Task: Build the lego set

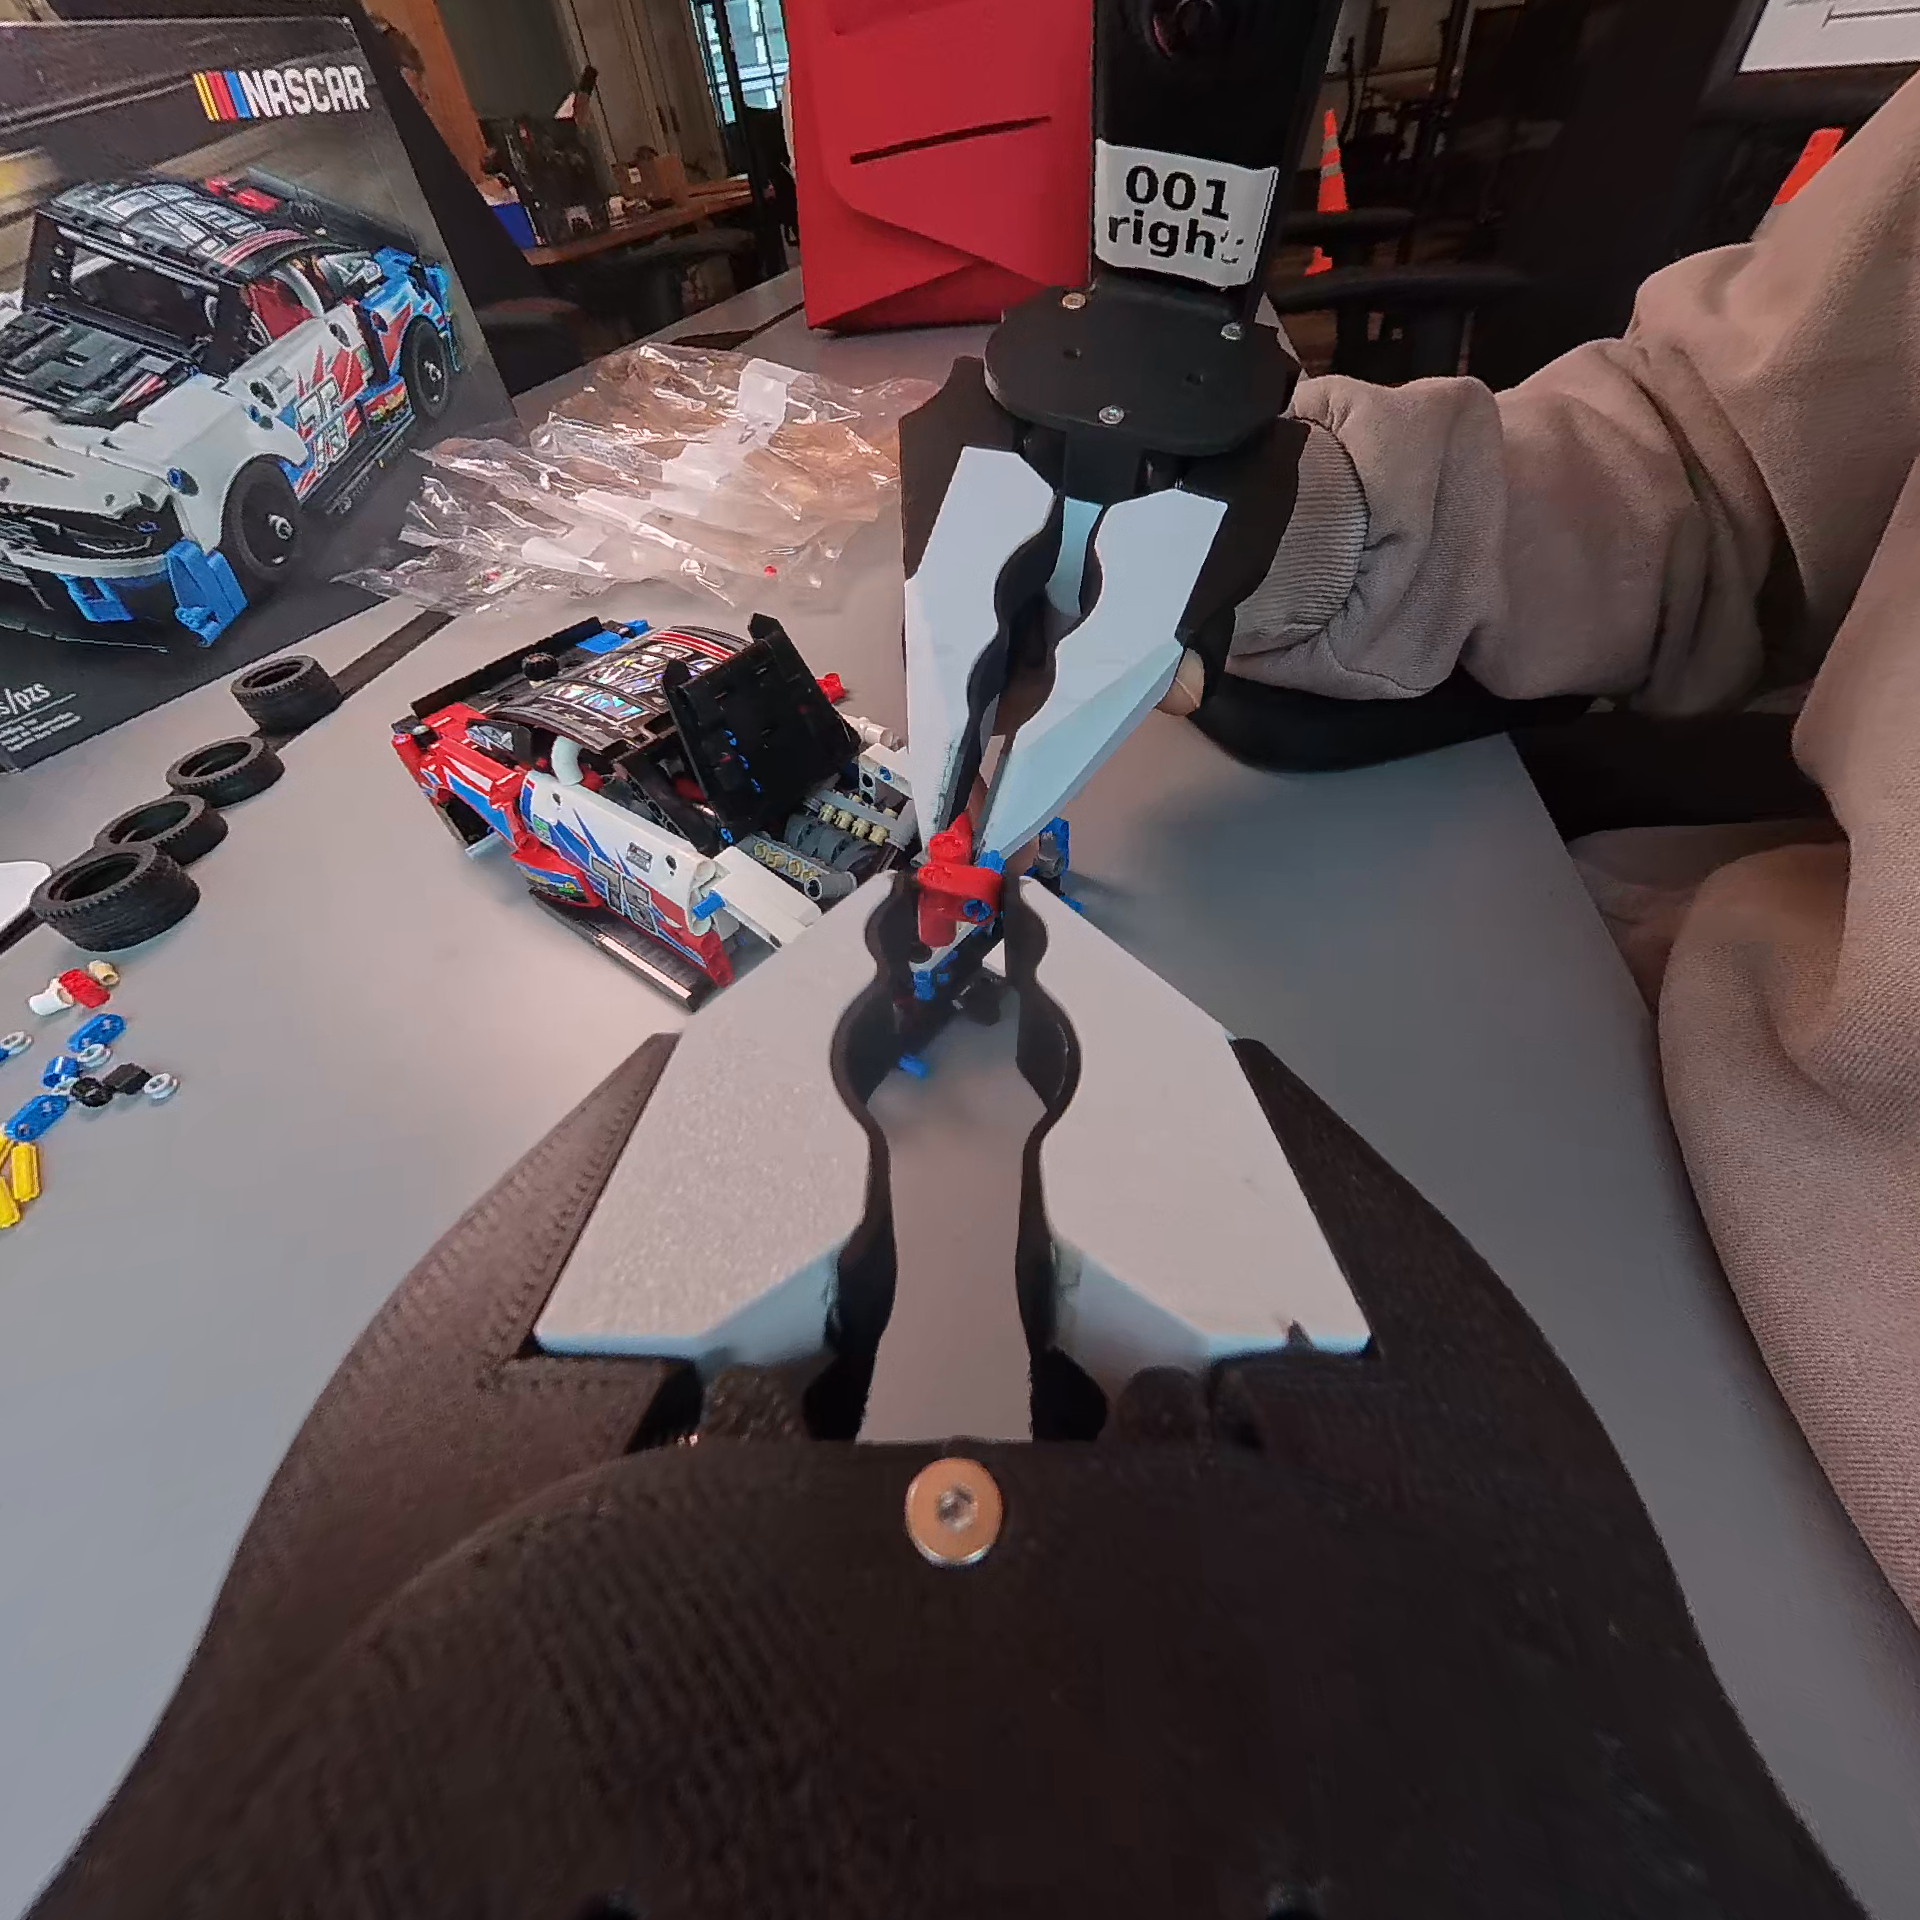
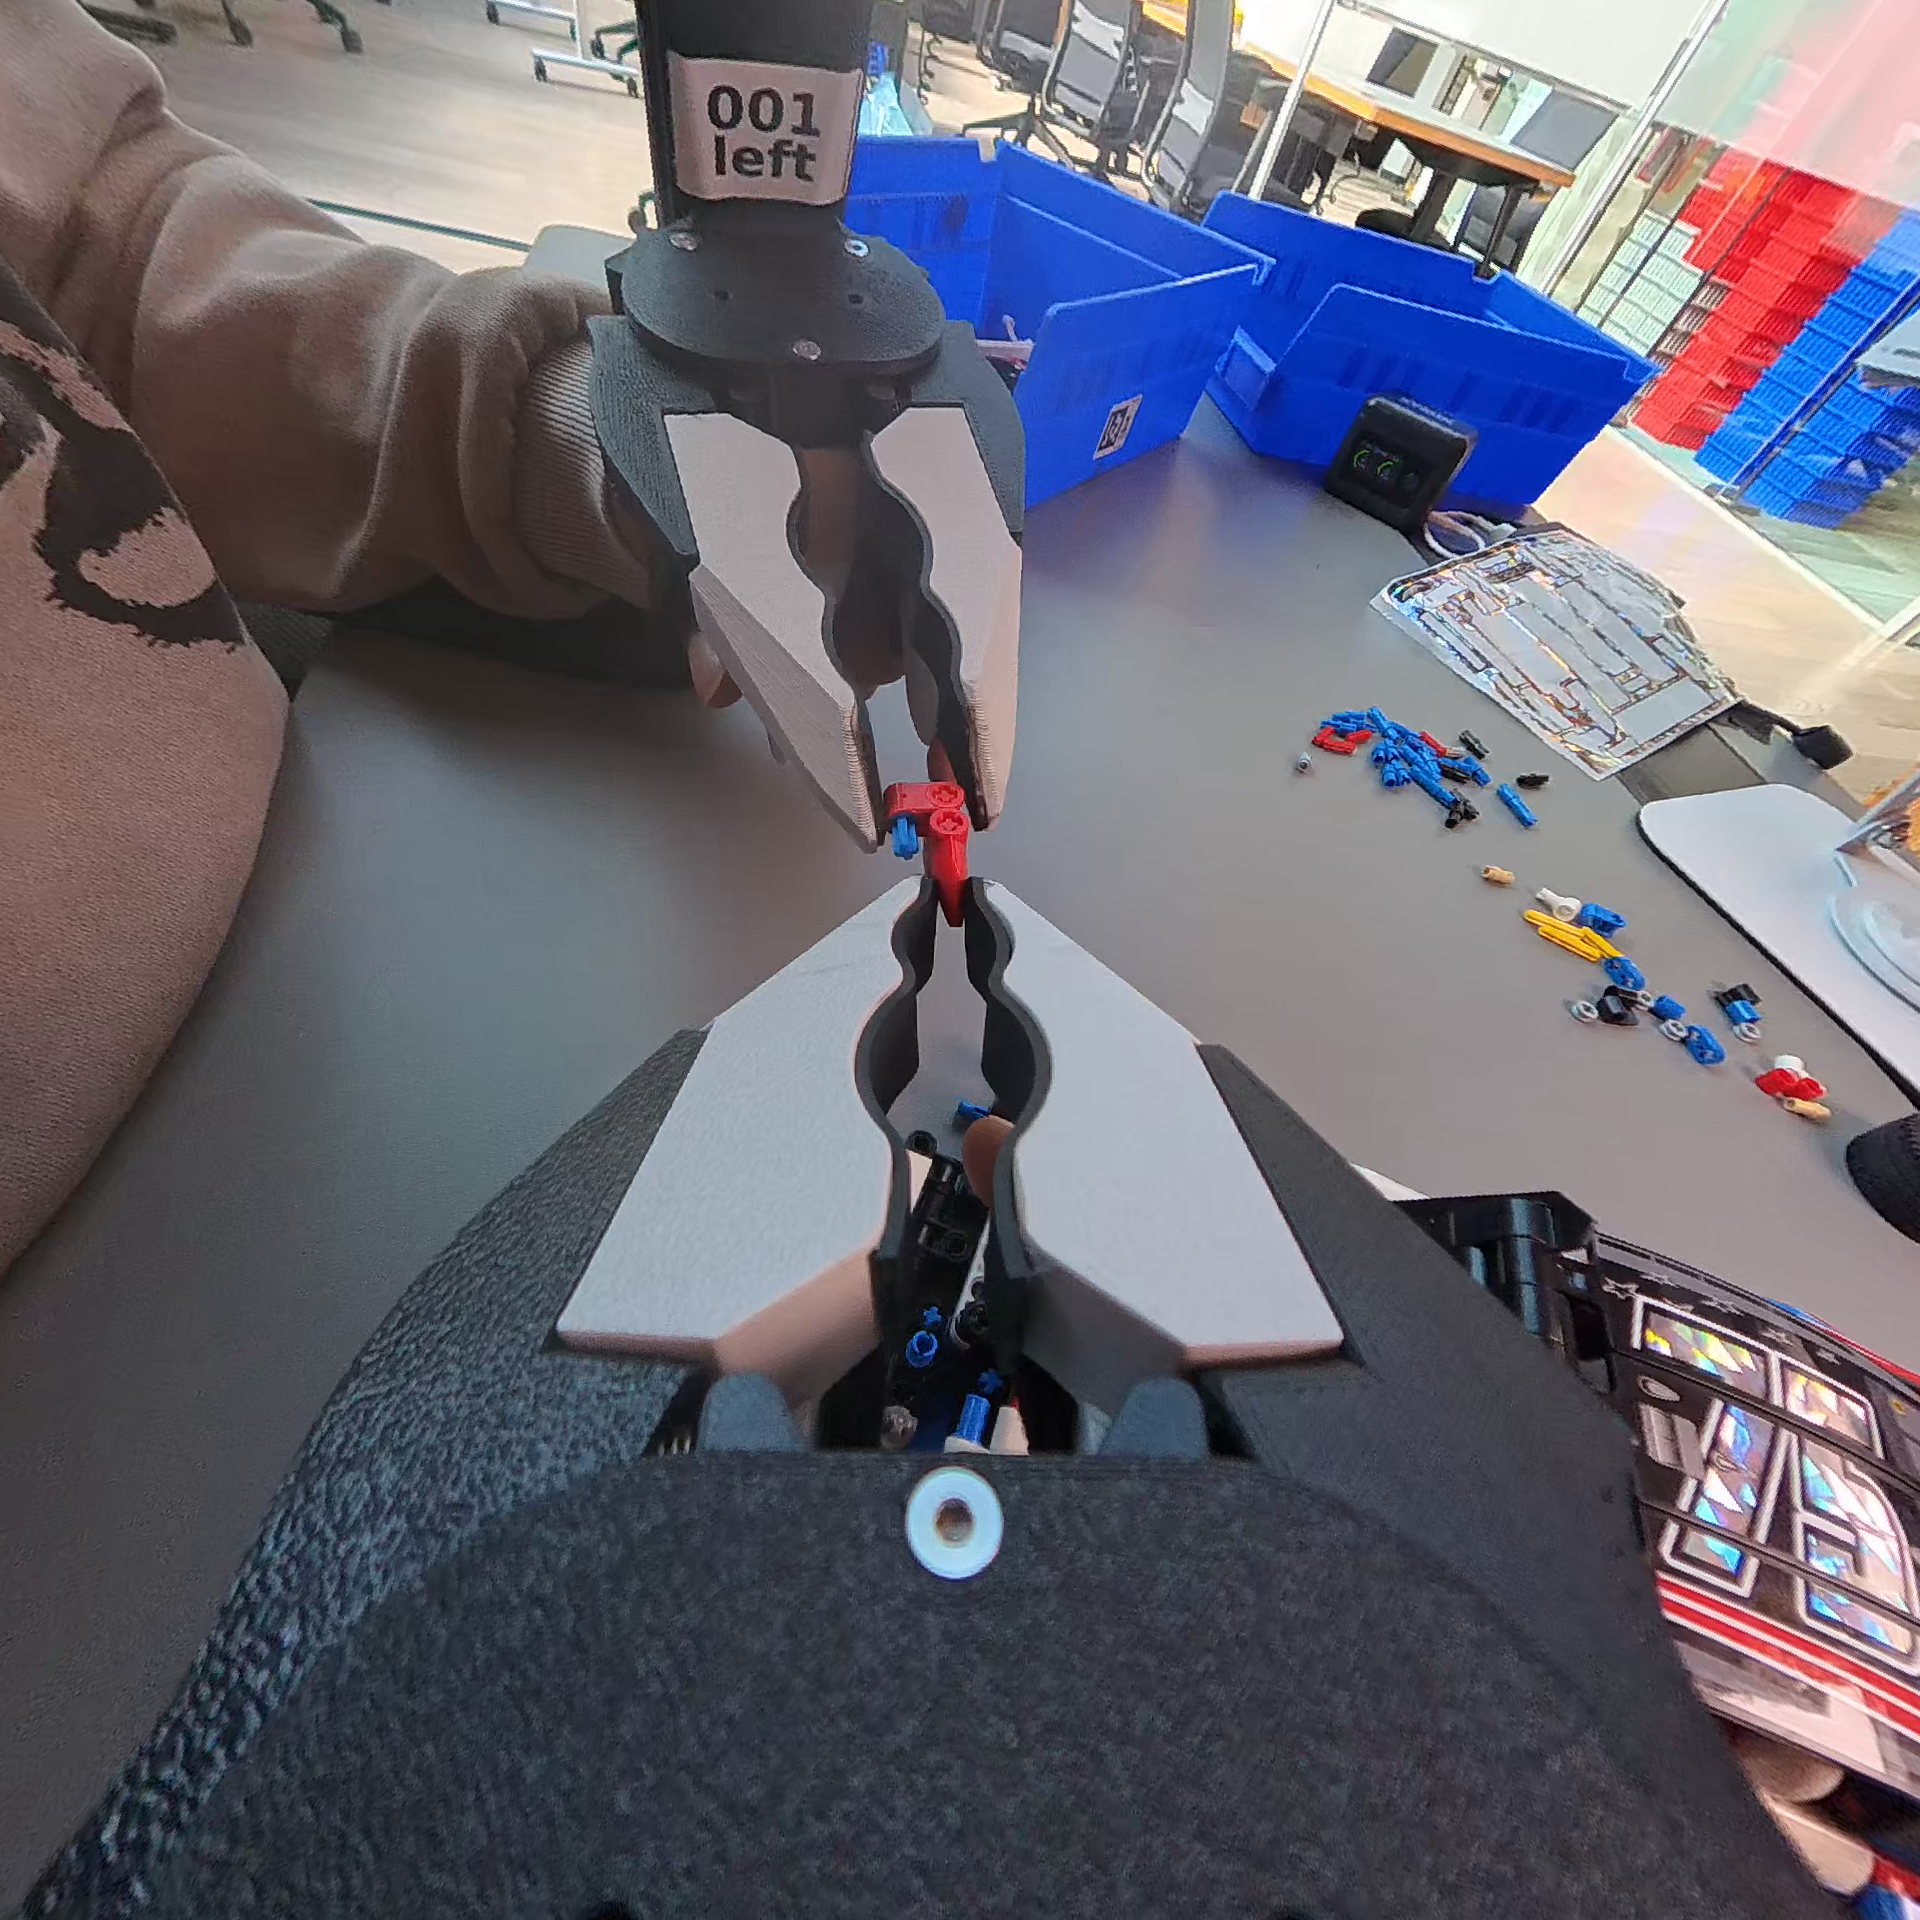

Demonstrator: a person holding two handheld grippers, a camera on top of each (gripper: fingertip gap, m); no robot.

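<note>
A small red connector piece (image 1: 948,883) with blue pins is held above the grey table (image 1: 364,1143), between both grippers. My left gripper (image 1: 956,891) is shut on it from below in the left wrist view. My right gripper (image 1: 966,831) comes down from above and is shut on its upper end. In the right wrist view the right gripper (image 2: 951,896) pinches the lower tip of the red piece (image 2: 940,826), and the left gripper (image 2: 930,826) clamps its top. The partly built race car (image 1: 644,790) lies just left of the grippers, without wheels.
Several black tyres (image 1: 114,894) and loose small parts (image 1: 73,1060) lie at the left. The set's box (image 1: 208,312), plastic bags (image 1: 675,488) and a red bin (image 1: 935,156) stand behind. Blue bins (image 2: 1143,312), a sticker sheet (image 2: 1558,644) and more parts (image 2: 1403,758) show in the right wrist view. My left and right fingertips are right by each other.
</note>
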